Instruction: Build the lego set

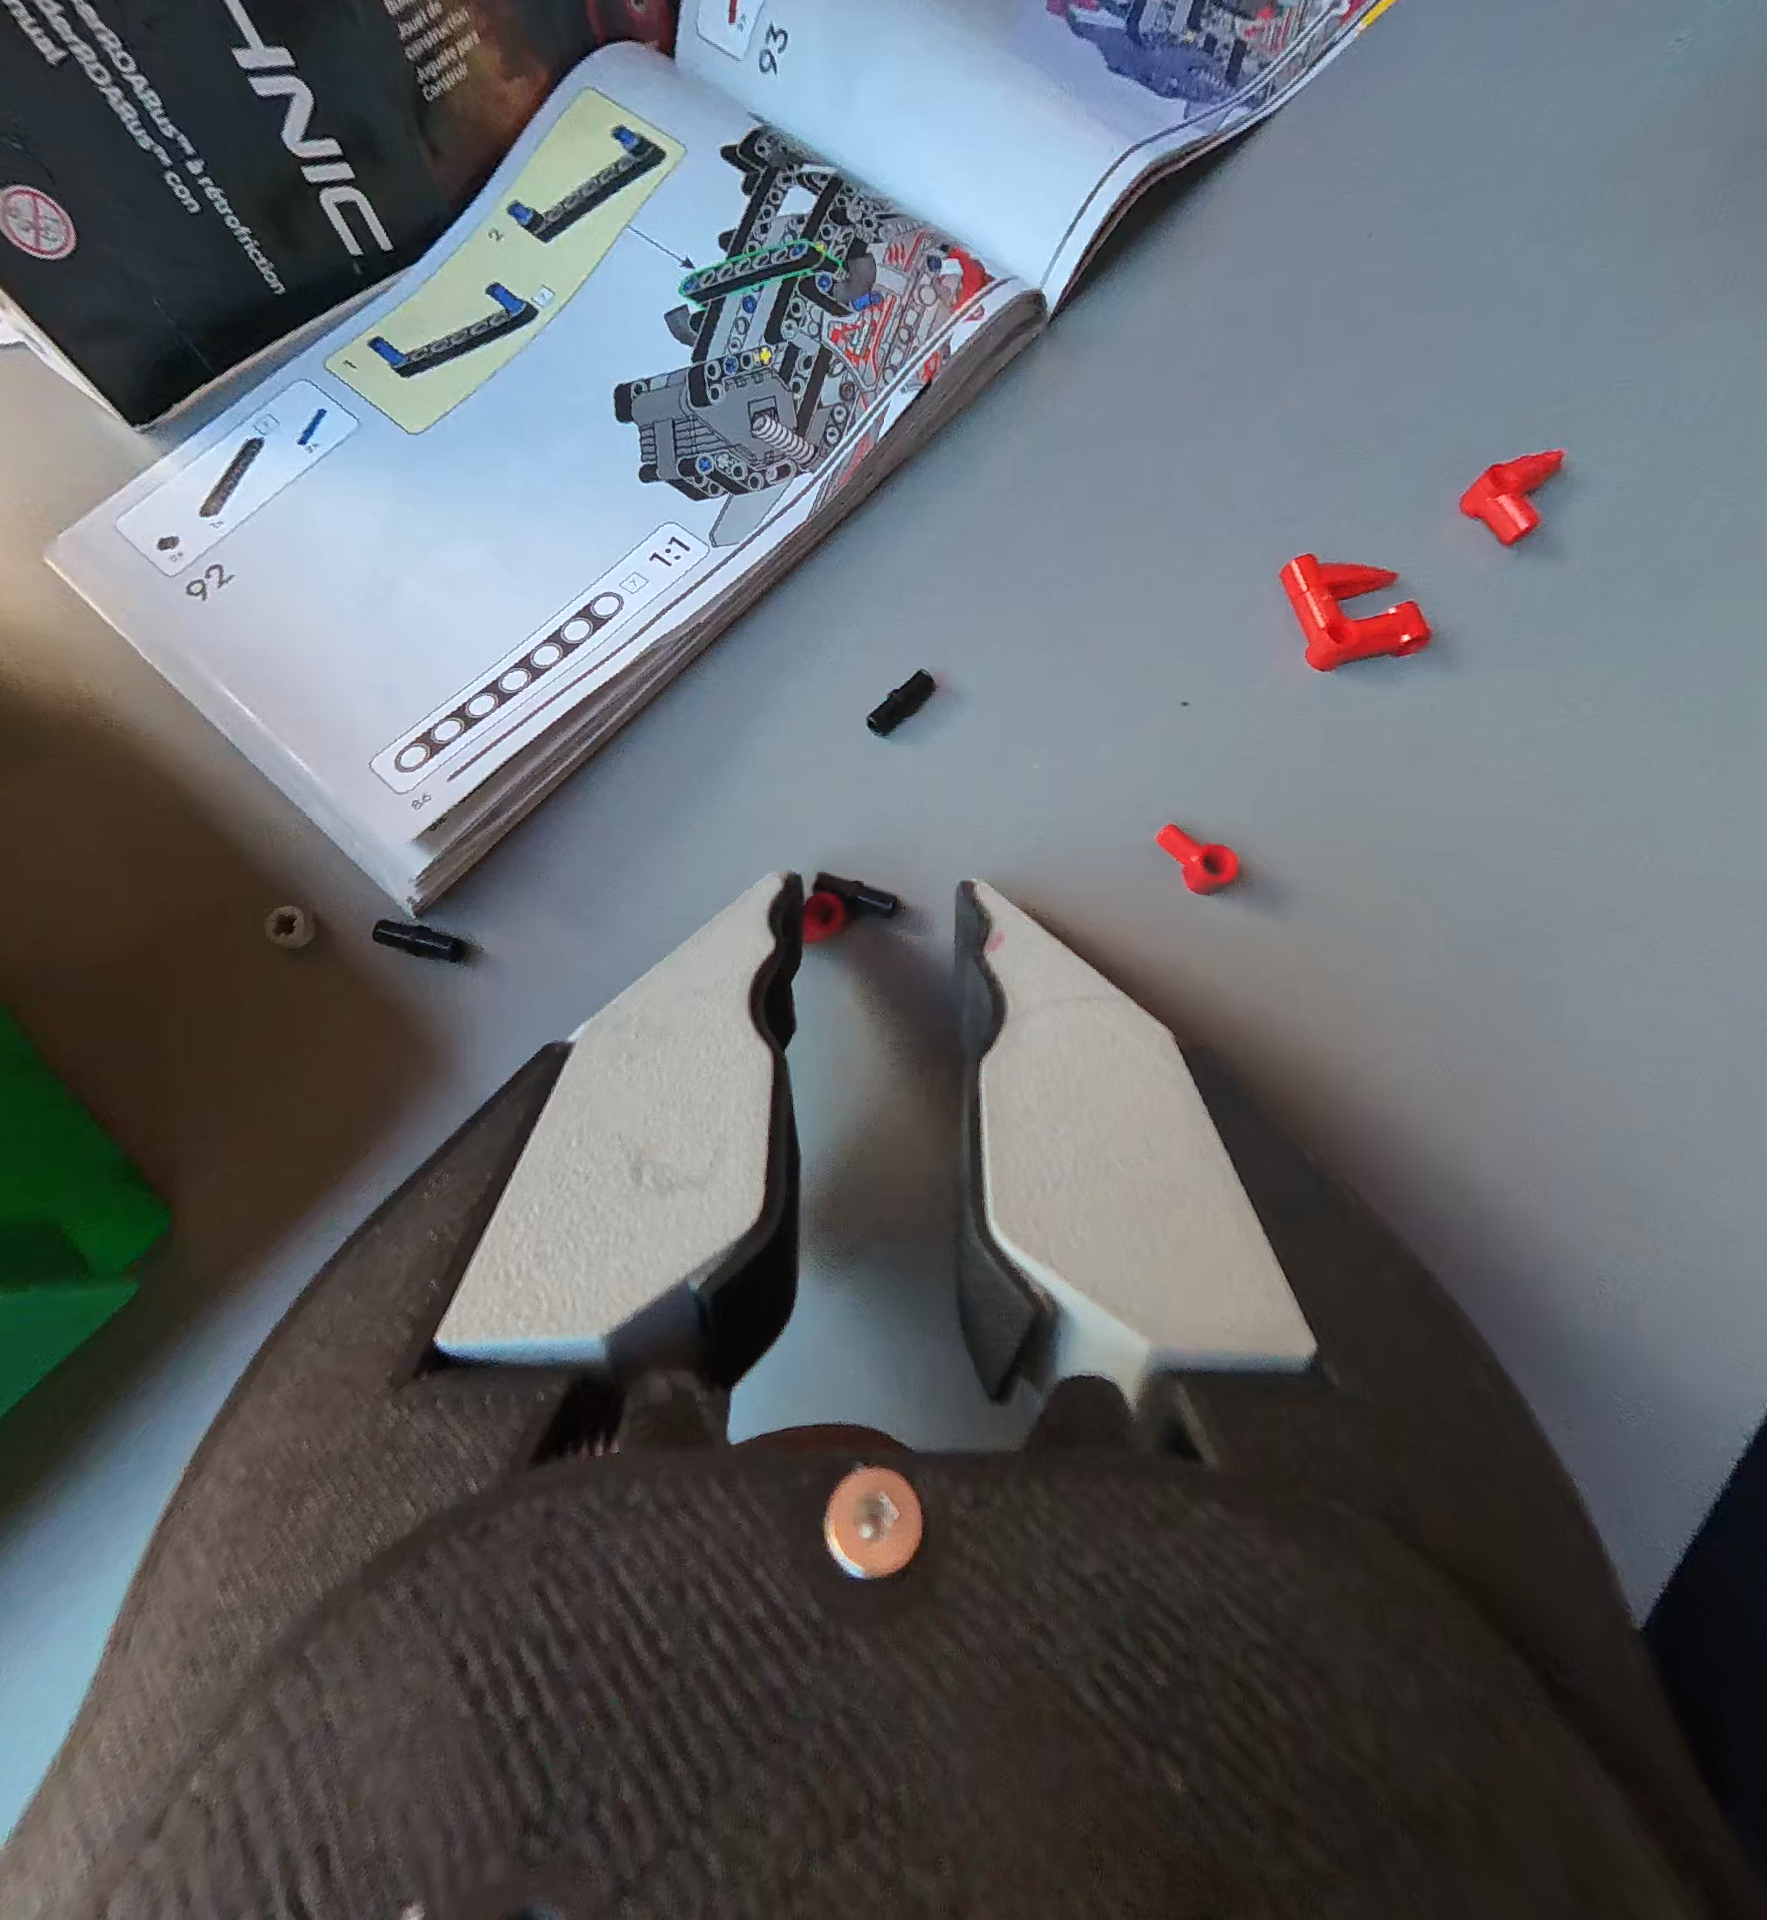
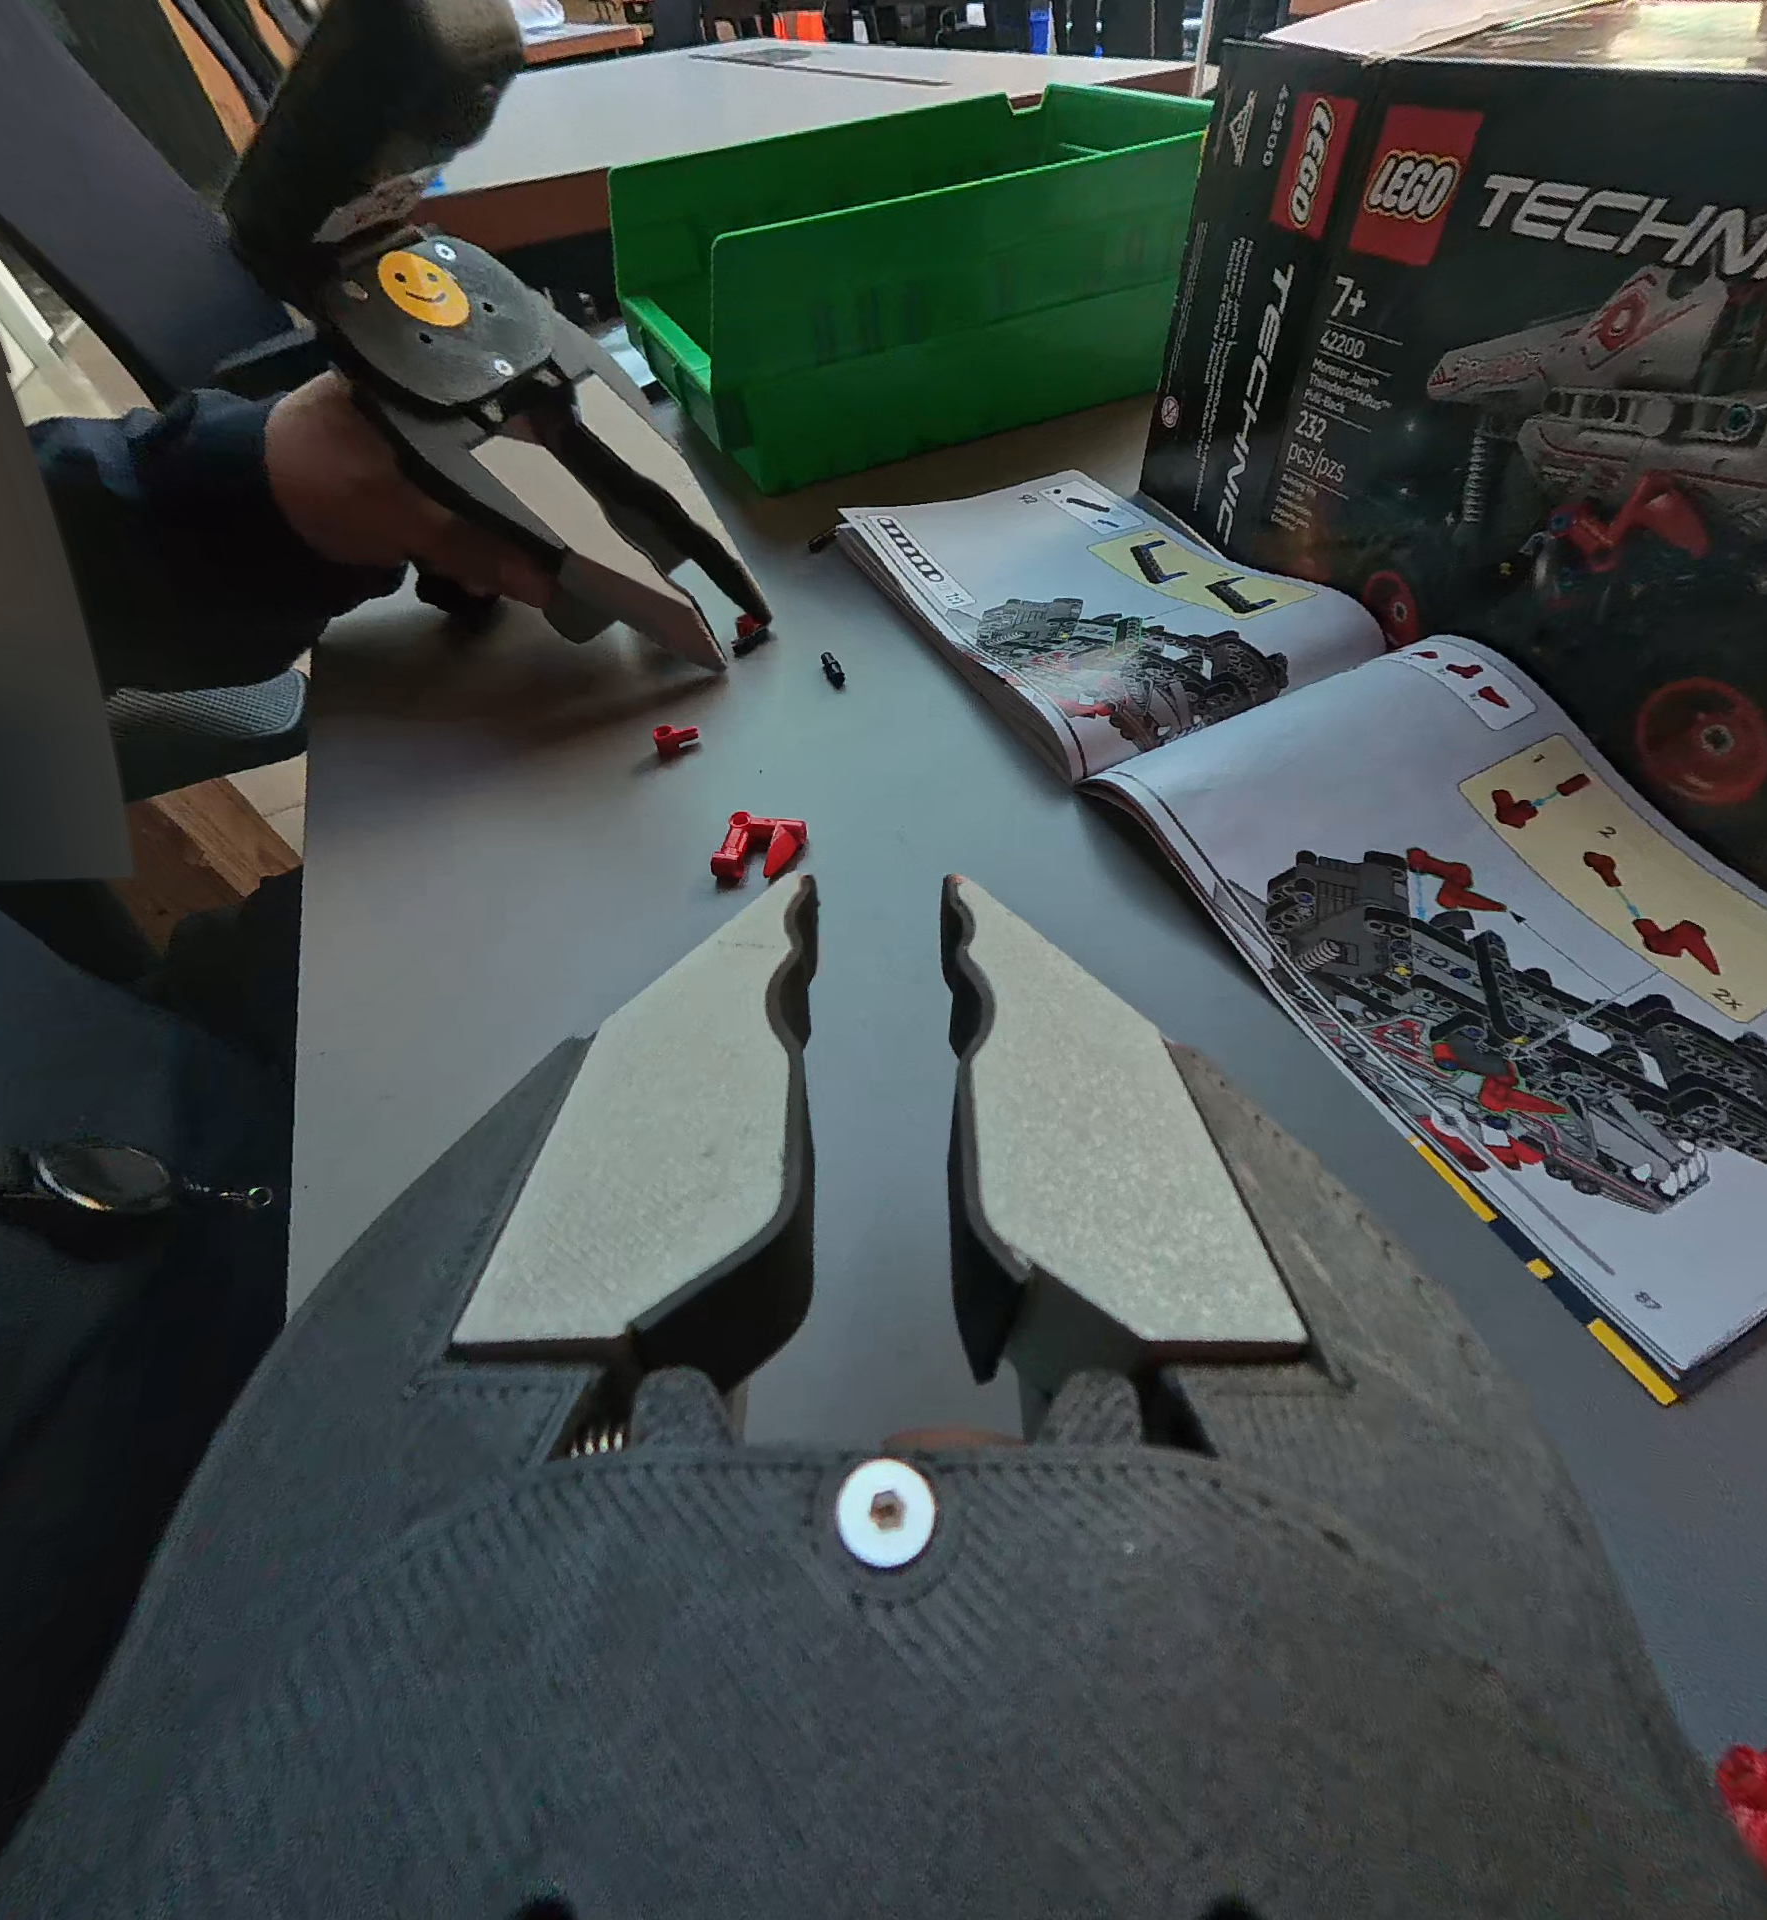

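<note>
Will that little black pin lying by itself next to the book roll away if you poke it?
Probably. The black pin looks round like a tiny tube, lying on its side on the smooth grey table, so a sideways poke should roll it. It looks very light, so it may skid or flick away.

1. Left gripper, grey-faced on a dark textured body, poised low over the grey tabletop, jaws parted with a clear gap.
2. Just beyond the tips: small red ring-ended connector joined to a short black pin, lying nearer the left-hand jaw, contact unclear.
3. Farther ahead, lone black pin; another black pin off left beside a tan round bush.
4. To the right, well apart: small red pin-with-ring piece, red forked claw piece, red pointed angle piece.
5. Open instruction booklet upper left, black box behind, green plastic bin at left edge.
</note>
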